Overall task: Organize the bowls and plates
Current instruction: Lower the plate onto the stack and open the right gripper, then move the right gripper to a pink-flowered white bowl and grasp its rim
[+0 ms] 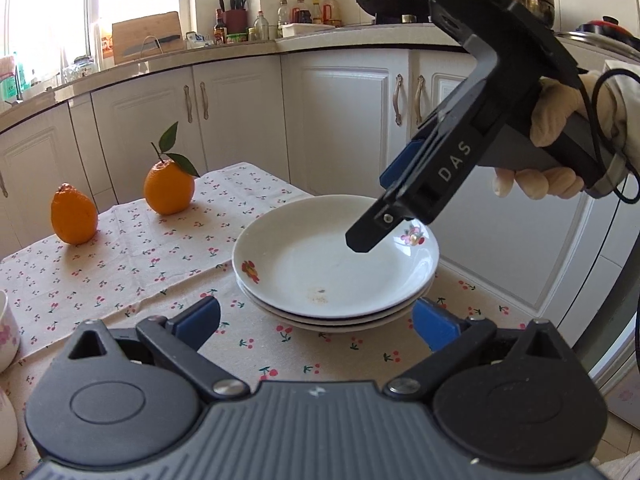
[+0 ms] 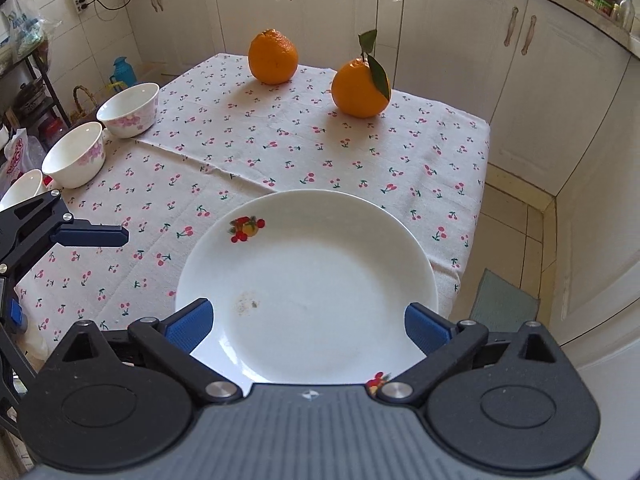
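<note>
A stack of white plates (image 1: 320, 276) with fruit prints sits on the cherry-print tablecloth near the table's right edge; it also shows in the right wrist view (image 2: 312, 280). My left gripper (image 1: 316, 318) is open and empty, just in front of the stack. My right gripper (image 2: 308, 326) is open and hovers above the top plate, its fingers apart over the rim; from the left wrist view its fingertips (image 1: 362, 240) hang just over the plate. Several white bowls with pink flowers stand at the table's left edge, among them a far bowl (image 2: 130, 110) and a nearer bowl (image 2: 76, 154).
Two oranges (image 2: 274, 56) (image 2: 360, 88) stand at the far side of the table, one with leaves. White cabinets surround the table. The table edge (image 2: 476, 216) drops to a tiled floor on the right. A bowl rim (image 1: 6, 332) shows at the left.
</note>
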A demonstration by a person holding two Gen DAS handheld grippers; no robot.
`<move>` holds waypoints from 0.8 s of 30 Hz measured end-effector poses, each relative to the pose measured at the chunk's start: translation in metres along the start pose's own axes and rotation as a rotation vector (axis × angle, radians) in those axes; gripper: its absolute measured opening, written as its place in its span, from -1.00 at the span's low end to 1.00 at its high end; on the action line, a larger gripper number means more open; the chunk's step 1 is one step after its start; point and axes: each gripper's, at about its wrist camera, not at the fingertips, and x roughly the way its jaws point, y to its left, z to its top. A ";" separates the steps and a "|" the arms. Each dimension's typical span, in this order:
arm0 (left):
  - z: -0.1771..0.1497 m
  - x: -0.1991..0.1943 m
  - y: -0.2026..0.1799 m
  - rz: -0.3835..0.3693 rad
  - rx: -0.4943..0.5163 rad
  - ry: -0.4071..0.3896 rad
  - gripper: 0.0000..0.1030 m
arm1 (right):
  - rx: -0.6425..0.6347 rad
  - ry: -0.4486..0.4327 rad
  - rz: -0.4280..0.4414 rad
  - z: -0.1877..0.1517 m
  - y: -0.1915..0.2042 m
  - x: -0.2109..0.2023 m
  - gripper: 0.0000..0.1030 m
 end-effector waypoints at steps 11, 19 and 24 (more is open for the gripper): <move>-0.024 -0.077 0.044 0.157 -0.050 -0.060 0.99 | -0.077 -0.177 -0.040 0.007 0.102 -0.004 1.00; -0.062 -0.141 0.087 0.289 -0.149 -0.063 0.99 | -0.128 -0.250 0.052 0.030 0.181 0.011 1.00; -0.093 -0.170 0.114 0.399 -0.189 -0.031 0.99 | -0.162 -0.258 0.129 0.045 0.226 0.028 1.00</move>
